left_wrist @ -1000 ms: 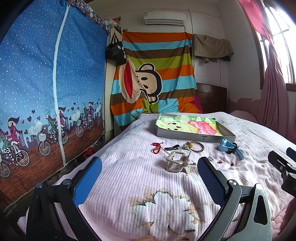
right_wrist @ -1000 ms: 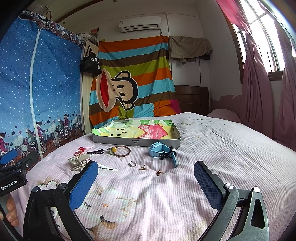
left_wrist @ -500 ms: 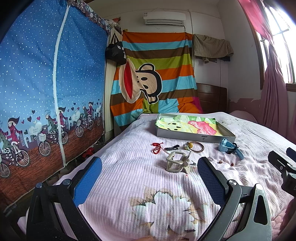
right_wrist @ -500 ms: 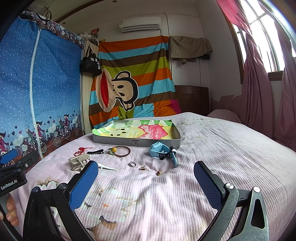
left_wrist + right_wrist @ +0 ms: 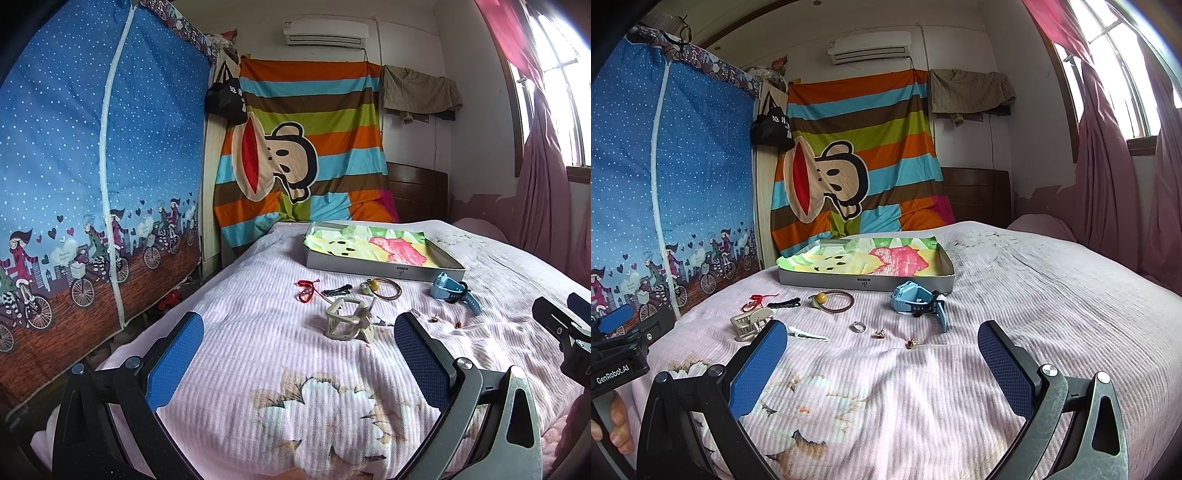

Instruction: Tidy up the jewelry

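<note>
Jewelry (image 5: 831, 301) outside cloth-lined box (image 5: 866, 284)

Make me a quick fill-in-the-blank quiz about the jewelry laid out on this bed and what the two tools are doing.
1. The watch lying in front of the box is light ____.
2. The left tool and the right tool both have their jaws ____.
3. The small ring lies on the ____, not in the box.
4. The cord bracelet carries a round ____ bead.

Missing words: blue; open; bed; yellow
</note>
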